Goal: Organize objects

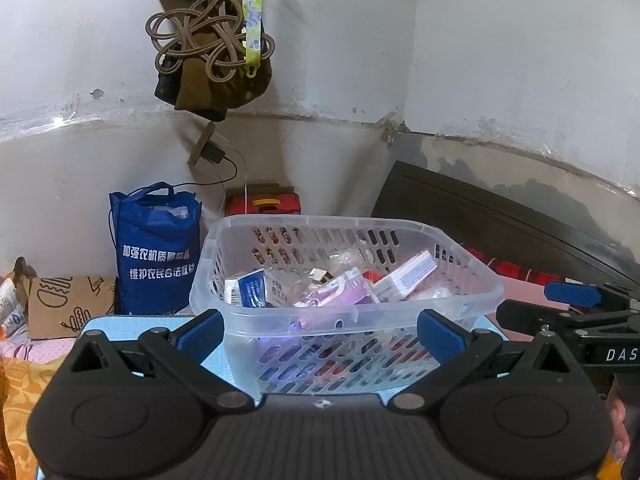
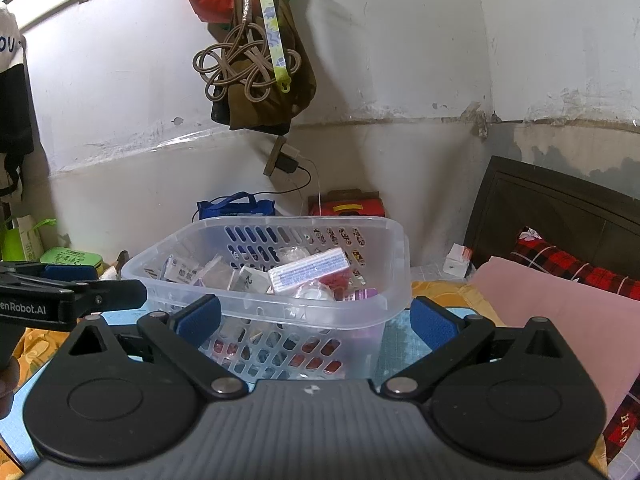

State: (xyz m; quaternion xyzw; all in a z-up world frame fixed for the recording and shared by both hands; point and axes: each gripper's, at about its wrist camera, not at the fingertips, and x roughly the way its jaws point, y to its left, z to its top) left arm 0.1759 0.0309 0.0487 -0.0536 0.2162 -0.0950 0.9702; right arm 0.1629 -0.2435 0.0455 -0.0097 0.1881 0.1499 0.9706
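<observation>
A clear plastic basket (image 1: 344, 300) with slotted walls stands upright on a light blue mat (image 2: 400, 340), open at the top. It is loosely filled with small packets lying jumbled and tilted: a long white box with blue print (image 2: 308, 270) on top, a blue and white carton (image 1: 250, 290) at one side, and a purple package (image 1: 340, 294) near the middle.

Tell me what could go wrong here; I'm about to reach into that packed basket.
The clear basket is heaped with loosely tilted packets, so pulling the white striped box may drag neighbours out. Both the left gripper and right gripper face the near wall, open, and could collide or shove the light basket across the blue mat.
</observation>
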